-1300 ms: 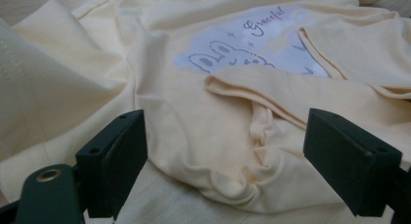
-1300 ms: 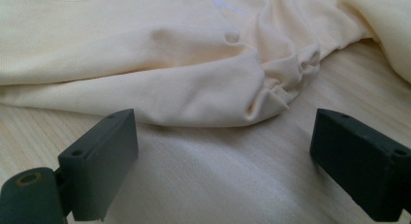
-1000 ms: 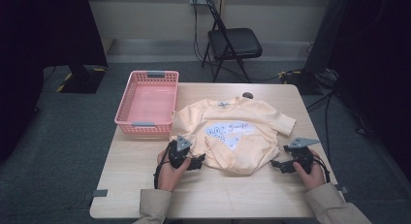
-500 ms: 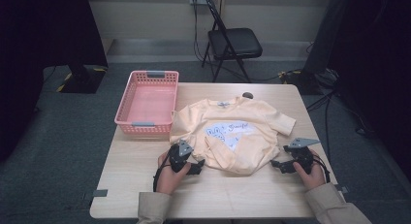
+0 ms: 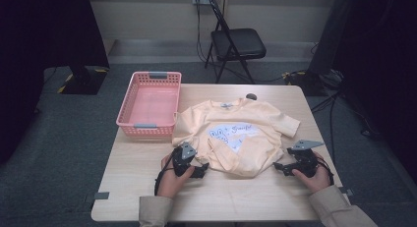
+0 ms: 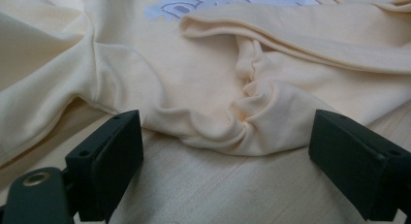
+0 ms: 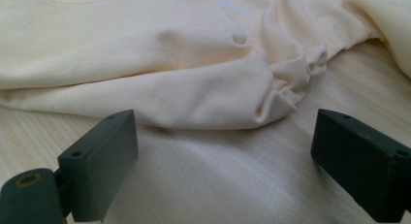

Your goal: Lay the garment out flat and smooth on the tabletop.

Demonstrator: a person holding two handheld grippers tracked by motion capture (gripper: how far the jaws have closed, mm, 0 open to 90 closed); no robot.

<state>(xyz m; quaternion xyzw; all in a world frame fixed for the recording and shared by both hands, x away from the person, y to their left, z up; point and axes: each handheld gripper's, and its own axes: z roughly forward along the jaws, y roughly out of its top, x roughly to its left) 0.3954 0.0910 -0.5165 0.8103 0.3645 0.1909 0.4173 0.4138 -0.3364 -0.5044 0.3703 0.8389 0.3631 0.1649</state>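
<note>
A pale yellow T-shirt (image 5: 236, 136) with a blue and white print lies on the wooden table (image 5: 147, 173), its lower part folded up over the print. My left gripper (image 5: 202, 169) is open at the shirt's near left corner, and a bunched fold of the shirt (image 6: 242, 122) lies just beyond its jaws. At the near right corner my right gripper (image 5: 279, 167) stands open too, the crumpled hem (image 7: 281, 95) lying a little ahead of its jaws. Nothing is held between either pair of jaws.
A pink plastic basket (image 5: 150, 105) stands empty at the table's far left. A small dark round object (image 5: 251, 96) lies by the shirt's collar. A black folding chair (image 5: 236, 45) stands beyond the table. Bare wood runs along the near edge.
My left gripper has slid a little to the right and nearer the front edge, along the shirt's near left corner. The right gripper and the shirt have stayed put.
</note>
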